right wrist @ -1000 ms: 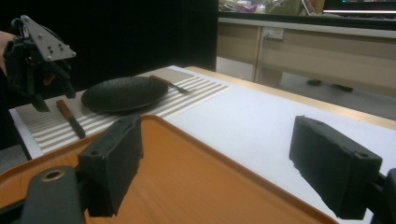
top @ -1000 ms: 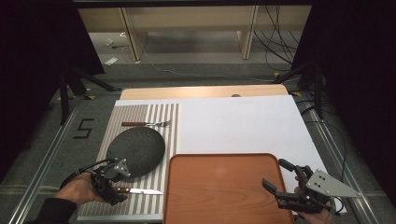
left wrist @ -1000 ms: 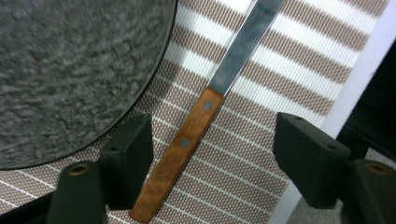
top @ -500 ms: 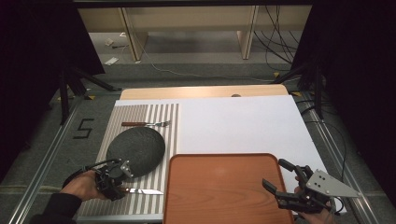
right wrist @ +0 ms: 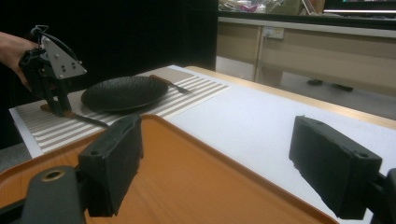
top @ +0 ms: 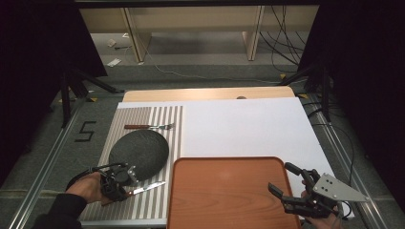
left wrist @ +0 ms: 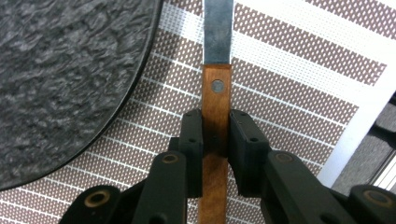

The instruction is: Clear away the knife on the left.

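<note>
Grey carpeted floor (top: 200, 71) (strewn with cables (top: 282, 45)) surrounds the table; pale wooden shelving (top: 191, 24) stands beyond, flanked by darkness.

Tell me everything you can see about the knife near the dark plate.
The knife has a flat grey metal blade and a brown, wood-like handle with a round metal rivet near the blade. It lies flat on the striped placemat, just beside the dark plate without touching it. The left gripper is closed on the handle, one jaw on each side. In the high view its blade points toward the orange tray.
</note>
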Demonstrator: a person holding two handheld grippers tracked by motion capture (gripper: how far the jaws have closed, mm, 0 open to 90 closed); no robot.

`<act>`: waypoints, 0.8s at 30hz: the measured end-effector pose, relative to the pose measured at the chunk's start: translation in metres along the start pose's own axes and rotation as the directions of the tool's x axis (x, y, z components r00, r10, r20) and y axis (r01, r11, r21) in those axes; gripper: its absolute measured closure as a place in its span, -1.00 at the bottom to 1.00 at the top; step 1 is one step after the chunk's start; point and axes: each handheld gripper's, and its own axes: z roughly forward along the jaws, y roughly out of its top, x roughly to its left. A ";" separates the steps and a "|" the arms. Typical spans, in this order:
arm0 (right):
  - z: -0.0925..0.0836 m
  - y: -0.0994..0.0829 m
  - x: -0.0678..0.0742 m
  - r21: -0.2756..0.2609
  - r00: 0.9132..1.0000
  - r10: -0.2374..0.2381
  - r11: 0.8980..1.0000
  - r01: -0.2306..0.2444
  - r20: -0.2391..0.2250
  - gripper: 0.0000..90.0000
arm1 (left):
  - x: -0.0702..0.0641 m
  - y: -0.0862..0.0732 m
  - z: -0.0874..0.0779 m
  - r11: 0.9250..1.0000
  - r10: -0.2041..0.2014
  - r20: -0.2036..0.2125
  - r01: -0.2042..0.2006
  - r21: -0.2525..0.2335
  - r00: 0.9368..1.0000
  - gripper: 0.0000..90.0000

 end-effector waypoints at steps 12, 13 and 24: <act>0.000 0.000 0.000 0.001 1.000 0.000 1.000 0.000 0.002 -0.59 | -0.001 -0.003 -0.006 0.999 0.016 0.026 -0.015 -0.043 1.000 0.71; 0.000 0.000 0.000 0.000 1.000 0.000 1.000 0.000 0.002 -0.59 | -0.001 -0.003 -0.008 0.998 0.017 0.028 -0.016 -0.054 0.999 0.71; 0.000 0.000 0.000 0.001 1.000 0.001 1.000 -0.001 0.001 -0.59 | -0.009 0.001 -0.032 0.967 -0.056 0.090 0.076 -0.243 0.994 0.70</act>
